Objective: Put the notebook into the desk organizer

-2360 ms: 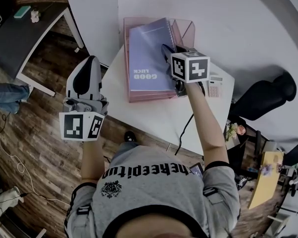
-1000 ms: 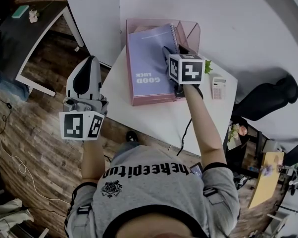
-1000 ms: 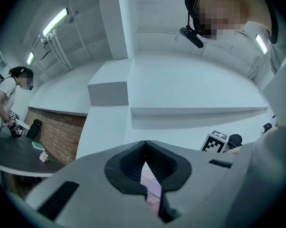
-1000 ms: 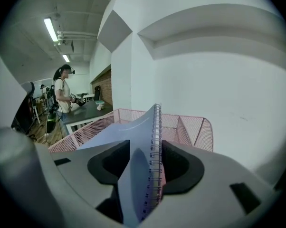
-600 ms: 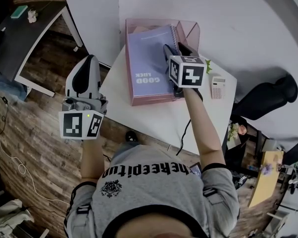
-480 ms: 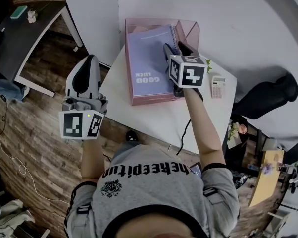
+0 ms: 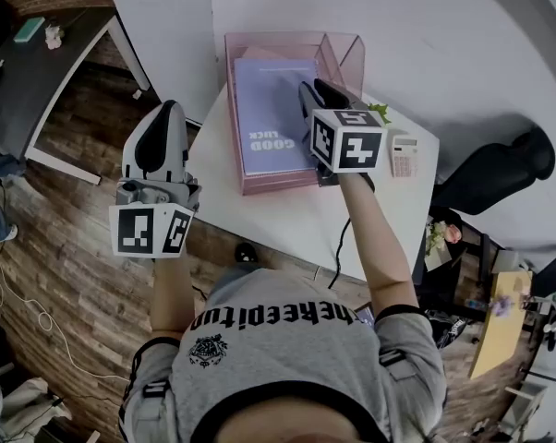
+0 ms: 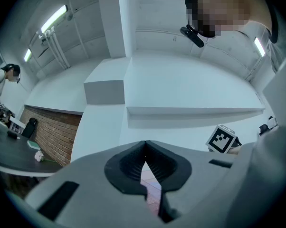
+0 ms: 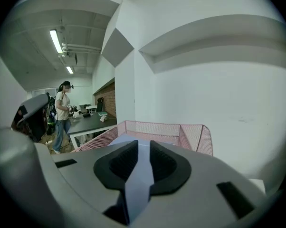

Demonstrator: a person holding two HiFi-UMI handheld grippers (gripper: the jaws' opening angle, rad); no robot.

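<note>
Notebook (image 7: 273, 109) has settled flat in organizer (image 7: 259, 185), beyond right gripper (image 7: 316, 87), jaws empty, just closed halfway.

We wear grey sweatshirt (image 7: 287, 377), black block lettering (image 7: 276, 316) across it, round black emblem (image 7: 207, 351) beside lettering. Sleeves (image 7: 412, 349) short, dark band at hem, dark strap tabs near shoulders. Our left gripper (image 7: 166, 109): pale grey rounded shell, black oval inset on top, white cube (image 7: 151, 230) with black square markers at rear. Our right gripper (image 7: 322, 92): same grey shell, marker cube (image 7: 348, 139), black ribbed fingers (image 9: 118, 164), just been closing, gap remaining, nothing gripped between.
</note>
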